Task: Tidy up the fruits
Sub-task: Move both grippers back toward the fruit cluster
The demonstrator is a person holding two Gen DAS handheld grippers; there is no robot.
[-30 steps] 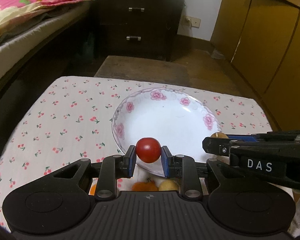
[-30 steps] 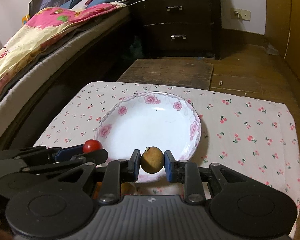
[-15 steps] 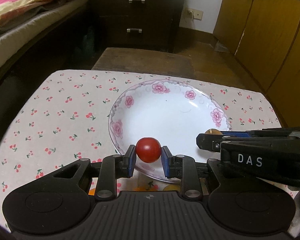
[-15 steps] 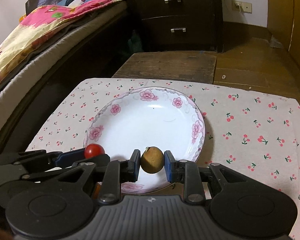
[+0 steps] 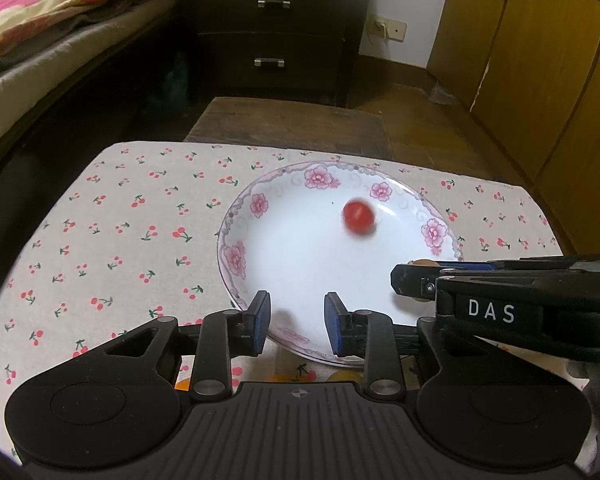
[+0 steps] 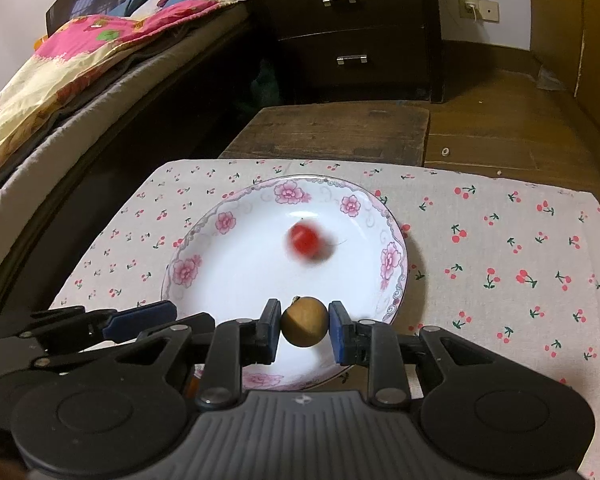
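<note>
So the left gripper (image 5: 297,324) has nothing between its blue pads (image 5: 261,322) right now, and the jaws are spreading apart as we speak. The cherry tomato (image 5: 358,216) is well clear of them, out in the far right part of the white floral plate (image 5: 236,256), and it's smeared with motion blur in both views, so it isn't sitting still. From the right wrist camera the same tomato (image 6: 305,241) shows up past the middle of the plate (image 6: 188,270), well ahead of the right gripper (image 6: 305,330) and a touch above it in frame.

The right gripper is clenched on a small round brown fruit (image 6: 304,322), looks like a longan, with a little stem nub on top. Both pads press its sides, and it hangs over the near part of the plate, inside the rim. In the left wrist view you only catch a sliver of that fruit (image 5: 420,263) peeking over the right gripper's fingers, which come in from the right edge with "DAS" printed on them.

The two grippers sit side by side at the near edge of the plate, left one just beside the right one. The plate rests on a cherry-print cloth (image 5: 112,240) covering the desk. Under the left gripper's body there's a bit of orange and yellowish fruit (image 5: 284,378) on the cloth just in front of the plate's near rim, mostly hidden, so I can't tell exactly what they are.
</note>
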